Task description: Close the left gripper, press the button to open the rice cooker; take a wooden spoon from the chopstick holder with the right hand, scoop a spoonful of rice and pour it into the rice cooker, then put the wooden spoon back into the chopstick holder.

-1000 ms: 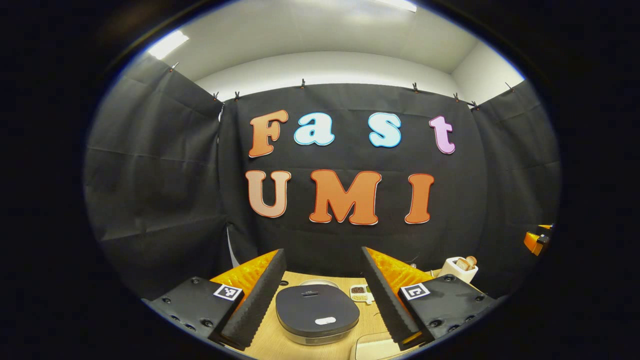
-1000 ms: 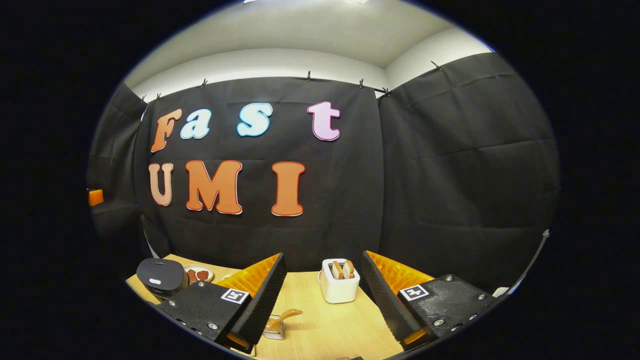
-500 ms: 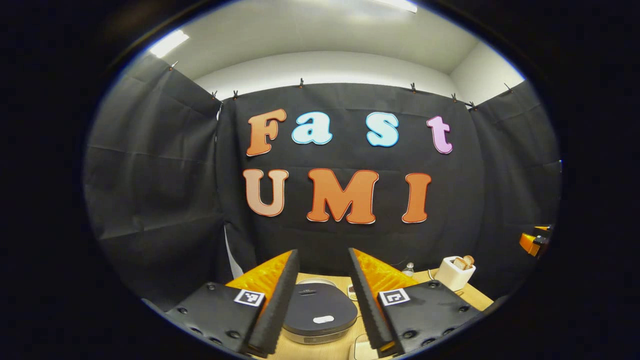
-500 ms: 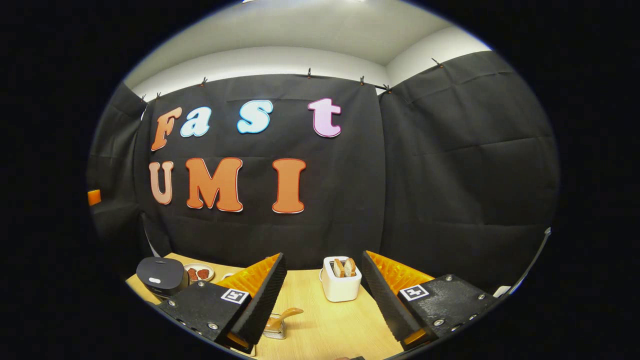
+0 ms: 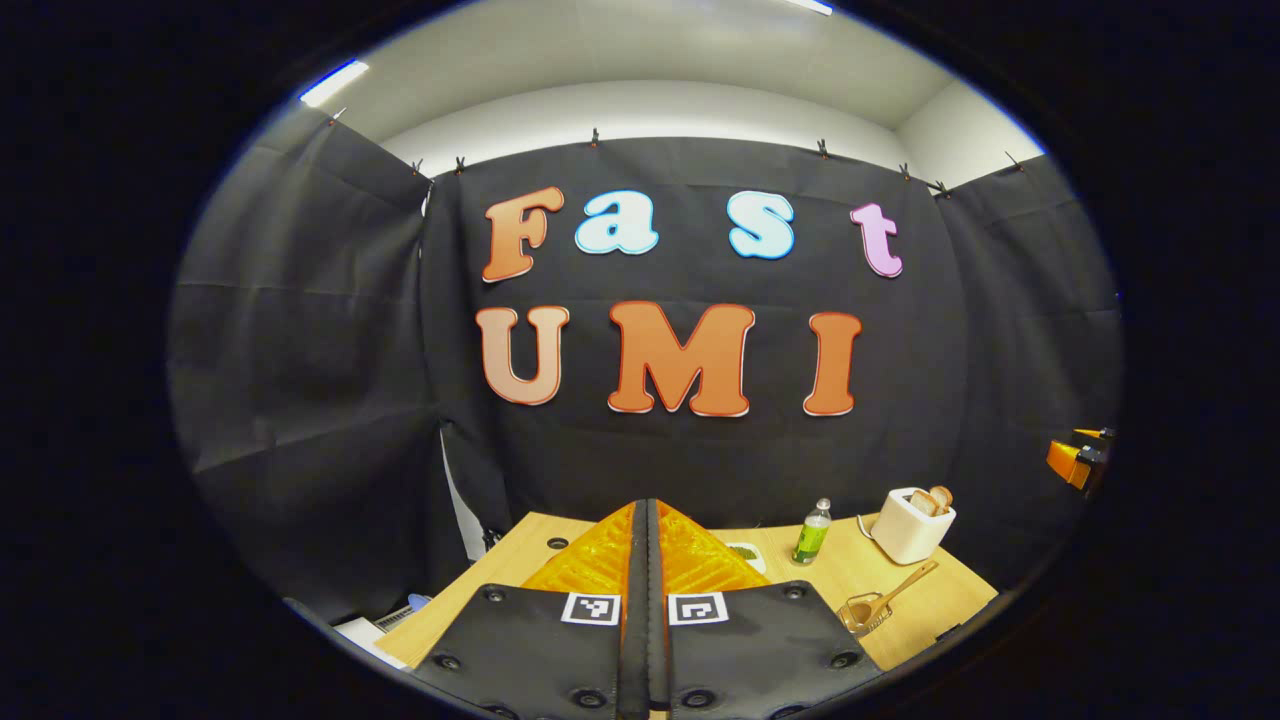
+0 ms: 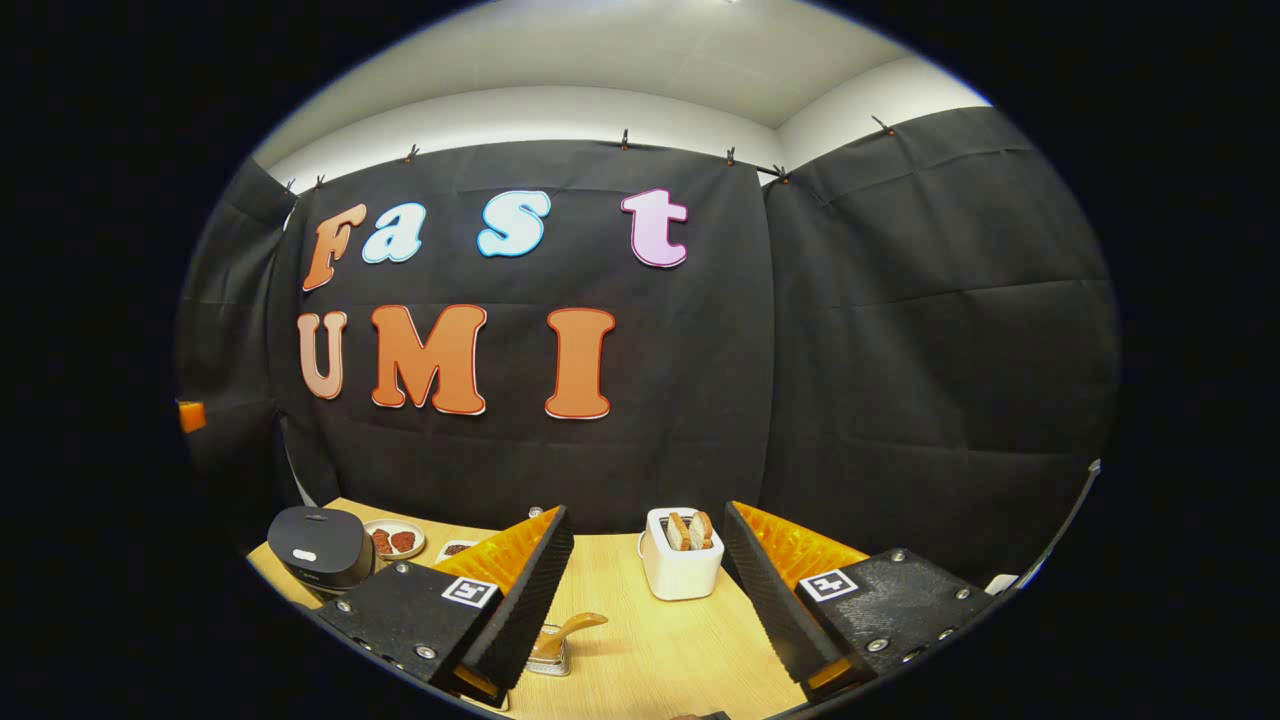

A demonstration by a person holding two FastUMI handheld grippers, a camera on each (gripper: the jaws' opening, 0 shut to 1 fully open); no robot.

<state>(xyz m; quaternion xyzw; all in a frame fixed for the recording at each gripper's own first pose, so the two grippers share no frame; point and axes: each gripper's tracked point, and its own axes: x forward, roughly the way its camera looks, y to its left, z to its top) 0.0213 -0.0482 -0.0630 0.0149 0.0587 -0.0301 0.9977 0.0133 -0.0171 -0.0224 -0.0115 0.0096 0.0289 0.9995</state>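
At the far left of the wooden table (image 6: 640, 650), in my right gripper view, sits the black rice cooker (image 6: 312, 546), lid down, white button patch on top. Just beside it to the right is a small plate of red food (image 6: 394, 539). My right gripper (image 6: 645, 580) is spread wide, nothing between the fingers; past them stands the white toaster (image 6: 682, 568) with two slices in it. Near my left finger the wooden spoon (image 6: 572, 628) rests in its small holder (image 6: 548, 656), handle tilted up and right.

My left gripper (image 5: 645, 600) has its two fingers pressed flat together, holding nothing. My left gripper view adds a green bottle (image 5: 812, 533) beside the toaster (image 5: 910, 526), with the spoon (image 5: 890, 597) in front of them.
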